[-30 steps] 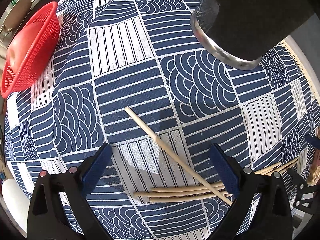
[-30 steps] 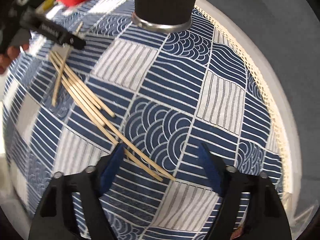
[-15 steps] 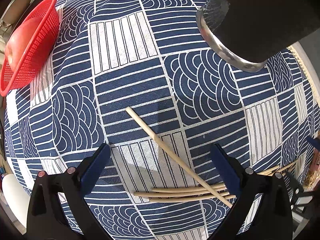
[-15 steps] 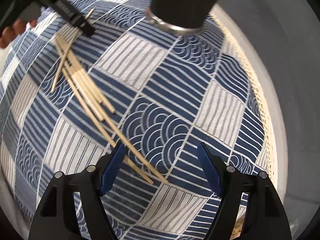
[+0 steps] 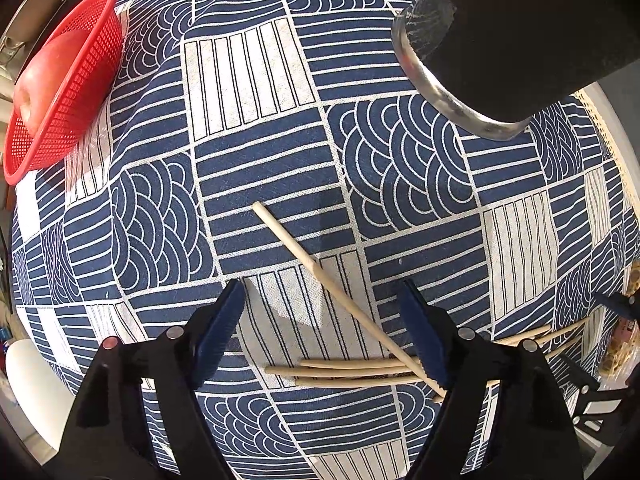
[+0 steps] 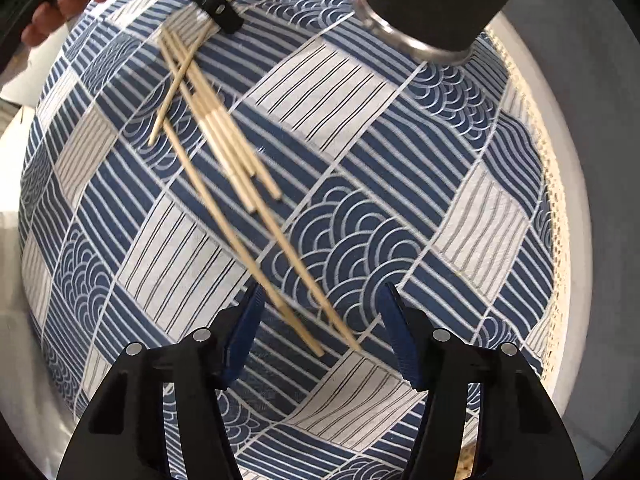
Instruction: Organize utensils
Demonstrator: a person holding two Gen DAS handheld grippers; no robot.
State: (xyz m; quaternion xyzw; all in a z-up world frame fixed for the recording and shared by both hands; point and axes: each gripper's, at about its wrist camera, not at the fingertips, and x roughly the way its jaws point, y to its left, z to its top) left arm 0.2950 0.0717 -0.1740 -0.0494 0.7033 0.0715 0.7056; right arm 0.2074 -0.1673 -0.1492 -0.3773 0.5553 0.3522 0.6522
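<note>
Several wooden chopsticks (image 6: pixel 222 140) lie in a loose slanted heap on the blue-and-white tablecloth (image 6: pixel 360 128). My right gripper (image 6: pixel 320 316) points down over their near ends; its jaws are closing, two tips lie between them, and the pads are clear of the wood. In the left wrist view one chopstick (image 5: pixel 288 236) lies crosswise over the others (image 5: pixel 344 368). My left gripper (image 5: pixel 320 312) hangs over it with jaws closing, the stick between them, untouched. A black cup with a metal rim (image 5: pixel 480 40) stands beyond the chopsticks, and shows too in the right wrist view (image 6: pixel 432 8).
A red mesh basket (image 5: pixel 80 80) holding a pinkish round thing (image 5: pixel 44 68) sits at the far left. A white object (image 5: pixel 36 384) lies at the lower left. The round table's pale rim (image 6: pixel 568 184) curves close on the right. A hand (image 6: pixel 48 20) holds the left gripper.
Both grippers' jaws have narrowed. The right gripper has rolled, so the chopstick tips now lie between its fingers instead of by the left one. The left gripper has shifted slightly.
</note>
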